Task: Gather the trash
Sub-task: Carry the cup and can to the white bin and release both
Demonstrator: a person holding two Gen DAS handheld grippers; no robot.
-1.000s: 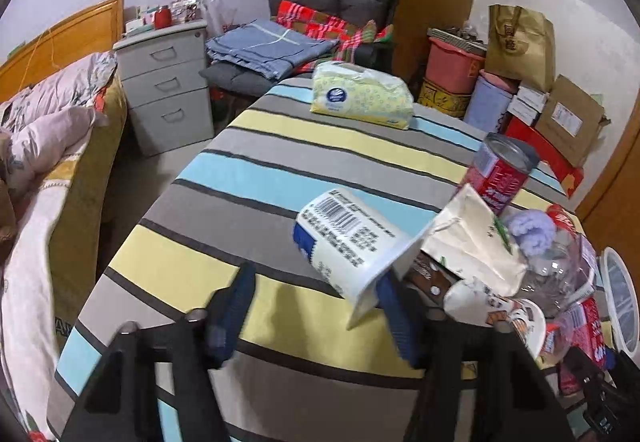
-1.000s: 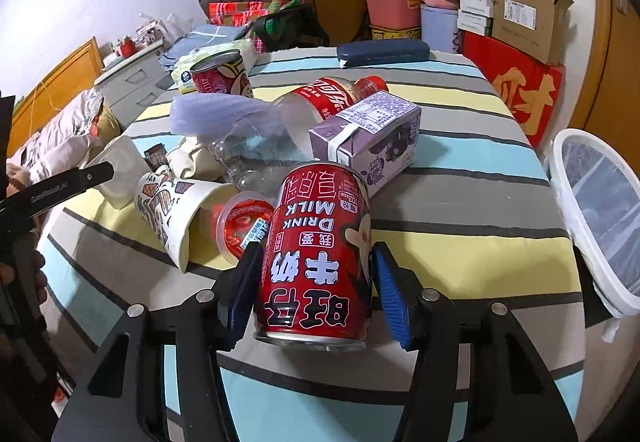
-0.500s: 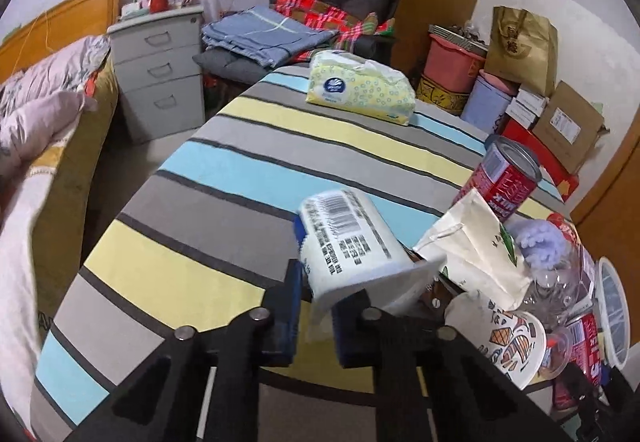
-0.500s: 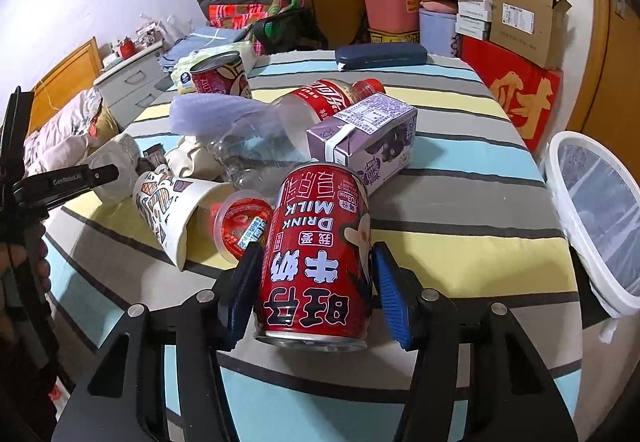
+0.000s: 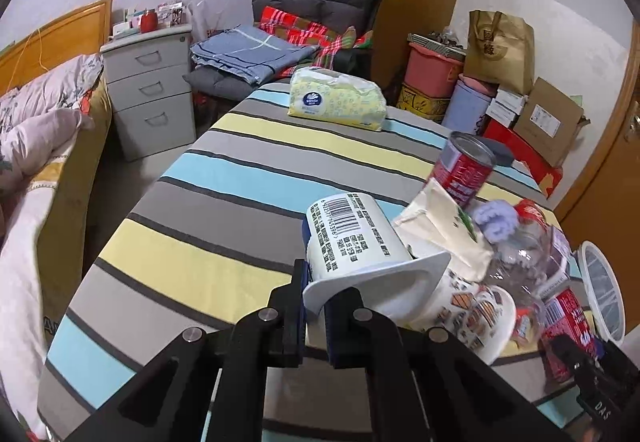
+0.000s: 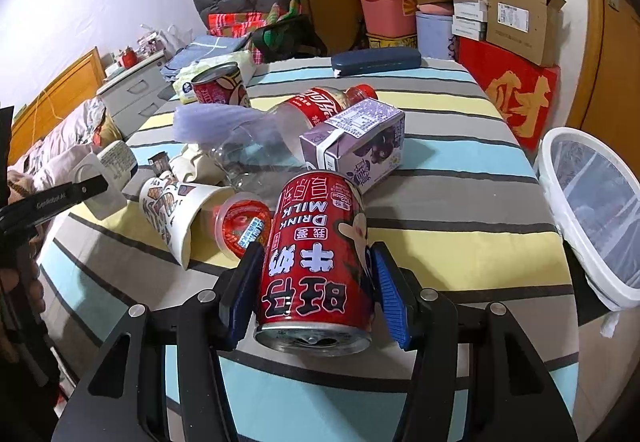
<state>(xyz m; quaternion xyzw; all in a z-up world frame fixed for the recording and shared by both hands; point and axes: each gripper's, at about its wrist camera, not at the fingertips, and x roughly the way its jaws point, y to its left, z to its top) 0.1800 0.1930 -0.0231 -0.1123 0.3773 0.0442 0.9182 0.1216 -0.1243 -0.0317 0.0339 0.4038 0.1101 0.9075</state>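
Up front, the left gripper [image 5: 316, 312] pinches the flared rim of a white yogurt cup [image 5: 352, 238], which lies tilted above the striped tablecloth [image 5: 224, 177] beside a patterned paper cup [image 5: 476, 308]. Meanwhile the right gripper [image 6: 316, 282] has its 2 blue pads against the sides of a red milk can [image 6: 320, 258] lying on the cloth; a white trash bin [image 6: 588, 209] stands at the table's right edge.
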